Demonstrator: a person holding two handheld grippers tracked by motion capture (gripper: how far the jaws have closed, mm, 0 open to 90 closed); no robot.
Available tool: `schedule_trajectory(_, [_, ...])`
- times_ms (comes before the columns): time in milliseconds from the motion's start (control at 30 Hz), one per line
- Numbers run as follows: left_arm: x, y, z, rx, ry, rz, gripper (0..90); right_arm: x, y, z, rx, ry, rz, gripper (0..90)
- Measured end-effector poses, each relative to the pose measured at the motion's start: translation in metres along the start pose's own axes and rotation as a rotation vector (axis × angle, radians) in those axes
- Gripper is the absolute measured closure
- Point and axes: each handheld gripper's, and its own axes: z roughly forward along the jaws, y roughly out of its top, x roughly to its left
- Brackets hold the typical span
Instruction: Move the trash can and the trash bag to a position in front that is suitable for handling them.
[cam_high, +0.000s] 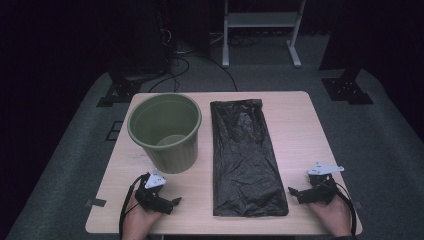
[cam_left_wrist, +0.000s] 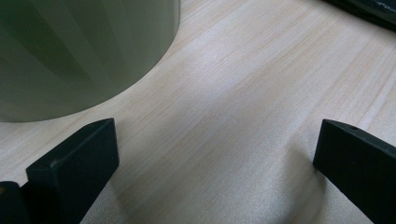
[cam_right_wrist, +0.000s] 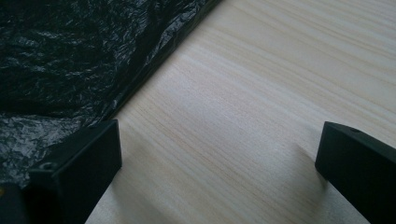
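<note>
The left gripper (cam_high: 176, 201) lies nearest, at the near left of the bench (cam_high: 300, 125), held in a hand (cam_high: 137, 220) that comes in from the near edge. Its jaws stand spread wide with only bare wood between them, as the left gripper view shows, and they point right, toward the bag. Just beyond it, on the far side, stands a green ribbed bin (cam_high: 166, 131), upright and open at the top; its wall (cam_left_wrist: 70, 51) rises close to one jaw in the left gripper view, near but apart from it.

The right gripper (cam_high: 293, 192) rests at the near right, in the other hand (cam_high: 332, 215), with its grey three-cornered plate on top. Its jaws are likewise spread, gripping nothing, and point left toward the bag. In the right gripper view one jaw sits just beside the bag's edge; whether it touches the plastic is hard to tell there.

The black plastic bag (cam_high: 245, 157) lies flat and crinkled along the middle of the bench, running from the far edge to the near edge, between the two grippers and just right of the bin. Its long edge (cam_right_wrist: 154, 70) is straight against the pale wood.
</note>
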Motion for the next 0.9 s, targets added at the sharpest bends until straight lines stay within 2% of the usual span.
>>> schedule_trajectory(367, [0.000, 0.000, 0.000, 0.000, 0.000, 0.000, 0.0, -0.003, 0.001, -0.003, 0.000, -0.002, 0.020, 6.4])
schedule_trajectory(400, [0.000, 0.000, 0.000, 0.000, 0.000, 0.000, 0.0, -0.003, 0.001, -0.004, -0.008, 0.005, 0.029, 14.1])
schedule_trajectory(433, [0.000, 0.000, 0.000, 0.000, 0.000, 0.000, 0.0, -0.003, 0.001, -0.004, -0.008, 0.005, 0.029, 14.1])
schedule_trajectory(500, [0.000, 0.000, 0.000, 0.000, 0.000, 0.000, 0.0, -0.002, 0.003, -0.006, -0.018, 0.032, 0.049, 17.1])
schedule_trajectory(600, [0.000, 0.000, 0.000, 0.000, 0.000, 0.000, 0.0, -0.001, 0.004, -0.006, -0.019, 0.039, 0.046, 22.3])
schedule_trajectory(667, [0.000, 0.000, 0.000, 0.000, 0.000, 0.000, 0.0, 0.000, 0.008, -0.007, -0.035, 0.061, 0.060, 26.2])
schedule_trajectory(900, [0.000, 0.000, 0.000, 0.000, 0.000, 0.000, 0.0, 0.004, 0.016, -0.003, -0.052, 0.091, 0.061, 31.1])
